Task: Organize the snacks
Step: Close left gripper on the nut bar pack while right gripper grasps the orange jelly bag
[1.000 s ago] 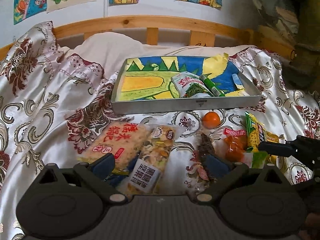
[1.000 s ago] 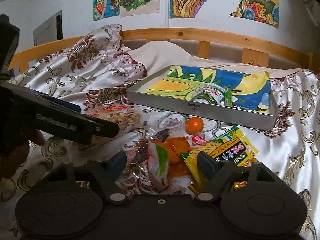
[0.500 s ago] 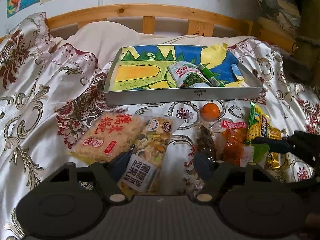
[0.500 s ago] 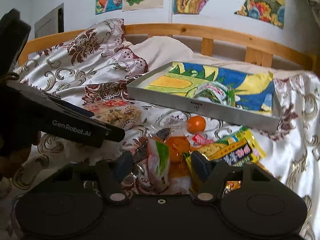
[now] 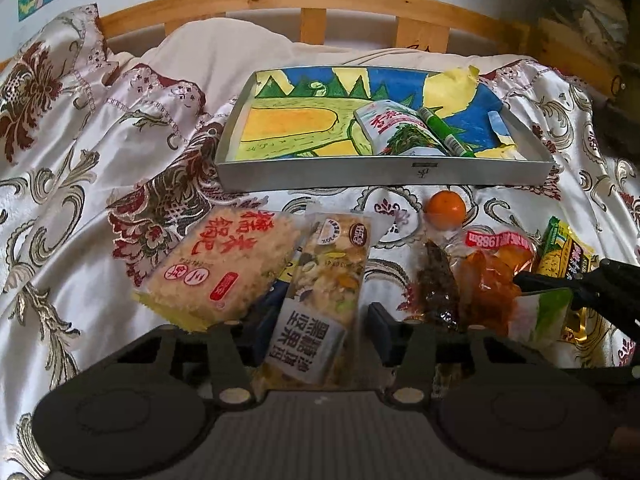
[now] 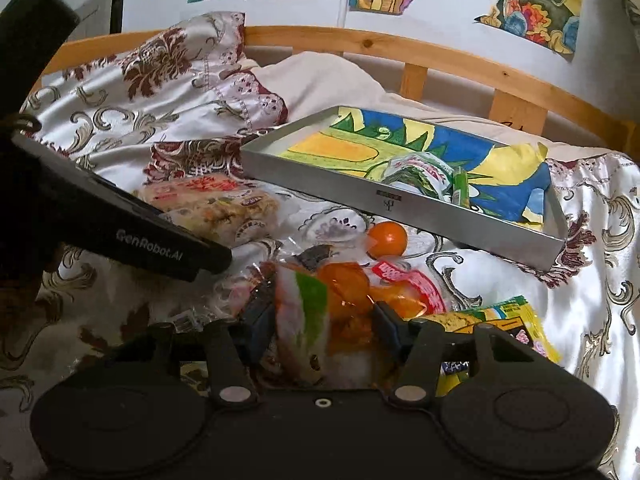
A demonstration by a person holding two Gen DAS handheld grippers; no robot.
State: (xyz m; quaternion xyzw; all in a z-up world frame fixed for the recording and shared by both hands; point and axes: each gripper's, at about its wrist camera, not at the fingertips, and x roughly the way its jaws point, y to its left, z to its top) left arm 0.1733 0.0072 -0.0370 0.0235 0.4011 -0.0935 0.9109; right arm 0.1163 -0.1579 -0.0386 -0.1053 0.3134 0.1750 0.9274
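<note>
Since the earlier frames both tools had dropped lower and closed in on the snack pile, fingers narrower than a sec ago. Left tool sat w/ its fingers either side of the nut-and-fruit bar pack, lower end of the pack between the pads; gap looked about pack-wide, but couldn't tell if the pads were actually pressing on it. Right tool likewise straddled the white-and-green snack pack, w/ the orange jelly bag bunched against it; firm grip or not, can't tell. Rice cracker pack lay just left of the bar pack, partly overlapping it, on the floral bedspread. Small orange fruit sat near the front wall of the grey tray, apart from it. Yellow noodle packet lay at the right side of the pile, just beside the right tool. Dark dried-fruit pack lay betw. the bar pack and the jelly bag. Inside the tray, on a bright painted liner, lay a white-green pouch w/ a green tube touching its right side. Wooden bed rail ran behind.
</note>
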